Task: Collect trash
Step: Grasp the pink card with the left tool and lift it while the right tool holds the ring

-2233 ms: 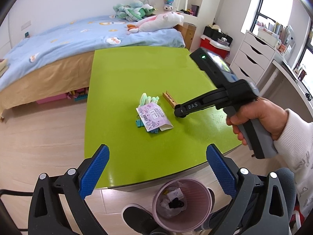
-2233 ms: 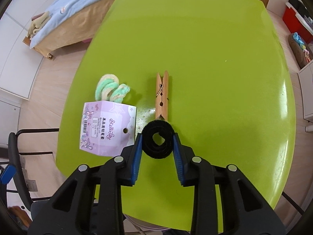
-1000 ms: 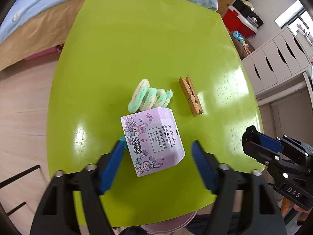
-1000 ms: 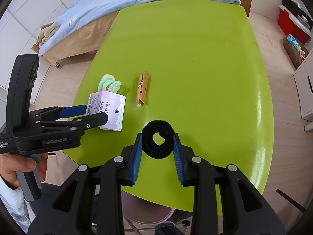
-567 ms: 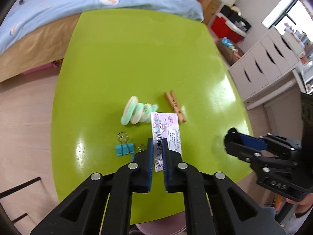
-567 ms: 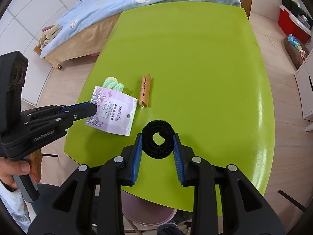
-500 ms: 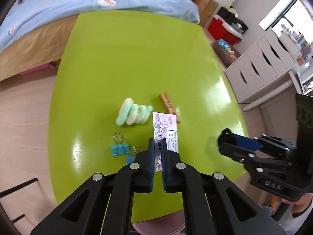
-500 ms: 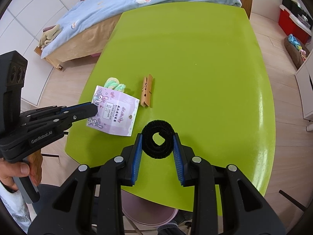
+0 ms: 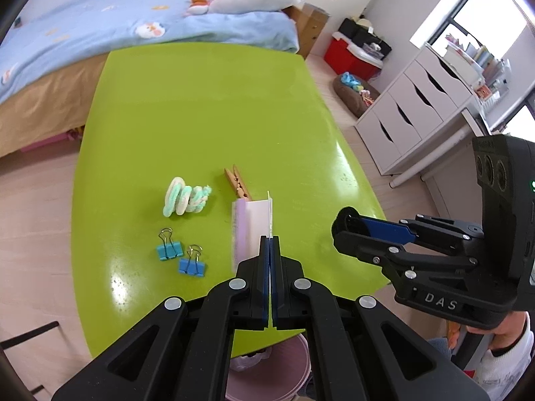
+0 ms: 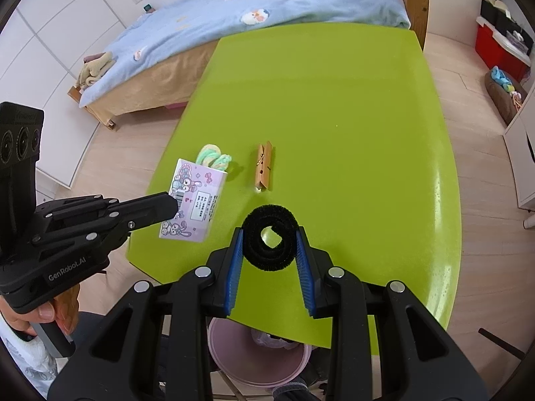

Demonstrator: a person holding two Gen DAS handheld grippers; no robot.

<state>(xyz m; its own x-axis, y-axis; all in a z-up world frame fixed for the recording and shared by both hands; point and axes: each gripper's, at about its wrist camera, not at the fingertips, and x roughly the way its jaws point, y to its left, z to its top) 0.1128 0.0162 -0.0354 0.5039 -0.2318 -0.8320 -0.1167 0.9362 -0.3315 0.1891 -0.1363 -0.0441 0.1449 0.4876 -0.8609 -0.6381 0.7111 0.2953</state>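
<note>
My left gripper (image 9: 270, 244) is shut on a purple printed paper packet (image 9: 254, 222), held edge-on above the green table (image 9: 207, 107). In the right wrist view the same packet (image 10: 195, 205) hangs flat from the left gripper (image 10: 172, 205) over the table's near left corner. My right gripper (image 10: 269, 250) is shut on a black coiled fuzzy ring (image 10: 270, 242), lifted above the table's front edge. The right gripper (image 9: 346, 230) also shows at the right of the left wrist view. A pink trash bin (image 10: 257, 357) stands below the front edge.
On the table lie a green-and-white fuzzy coil (image 9: 185, 197), a wooden clothespin (image 9: 238, 185) and two blue binder clips (image 9: 169, 250) (image 9: 191, 264). A bed with blue bedding (image 9: 133, 26) stands behind the table, white drawers (image 9: 411, 113) at the right.
The left gripper closed on the purple packet and lifted it off the table, uncovering two blue binder clips. The right gripper rose slightly, still holding the black ring.
</note>
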